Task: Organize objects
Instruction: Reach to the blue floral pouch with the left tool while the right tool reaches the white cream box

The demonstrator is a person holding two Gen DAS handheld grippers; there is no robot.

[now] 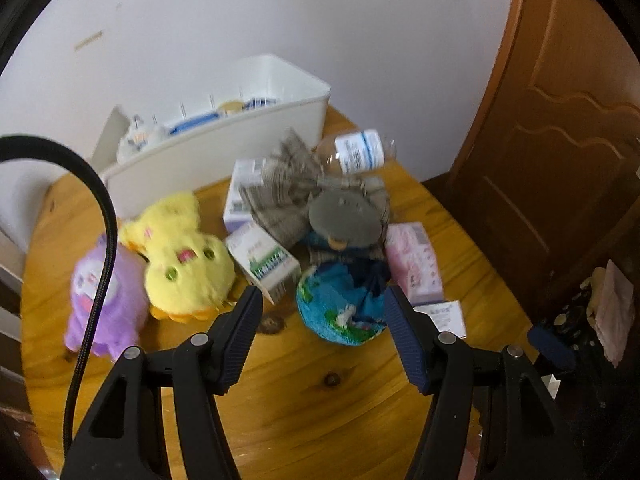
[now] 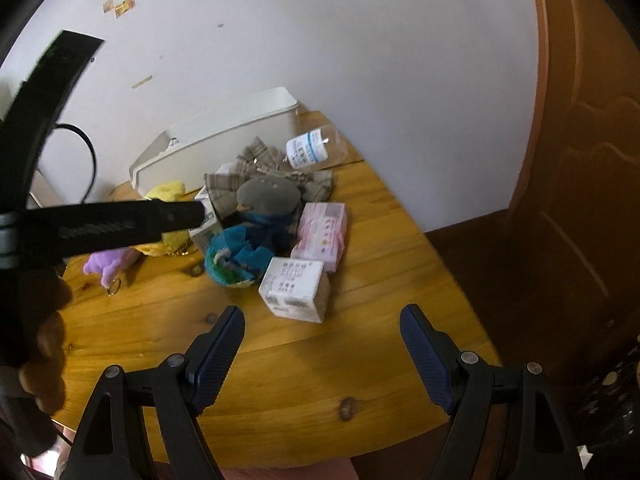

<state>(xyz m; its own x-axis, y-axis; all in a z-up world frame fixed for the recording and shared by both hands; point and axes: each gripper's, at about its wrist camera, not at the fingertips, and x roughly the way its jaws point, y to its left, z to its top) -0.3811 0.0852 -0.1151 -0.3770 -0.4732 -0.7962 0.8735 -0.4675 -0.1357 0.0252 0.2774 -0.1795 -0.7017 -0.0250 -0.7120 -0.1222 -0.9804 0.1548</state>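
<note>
Yellow-varnished round wooden table (image 2: 360, 360) carrying three plush toys, four small printed cartons, lettering too blurred to read, clear blue-labelled plastic bottle (image 1: 358, 152) beside white plastic bin (image 1: 224, 152), left gripper (image 1: 324, 320) spread wide above blue-bodied grey-capped plush doll (image 1: 340, 280), right gripper (image 2: 322, 354) wide, empty.

Your left wrist view looks down from close over the toy pile, facing the far wall (image 1: 280, 20). Your right wrist view sits farther back and to the right. Both share the wooden table (image 2: 360, 360), white bin (image 1: 224, 152) and blue plush (image 2: 240, 256).
</note>
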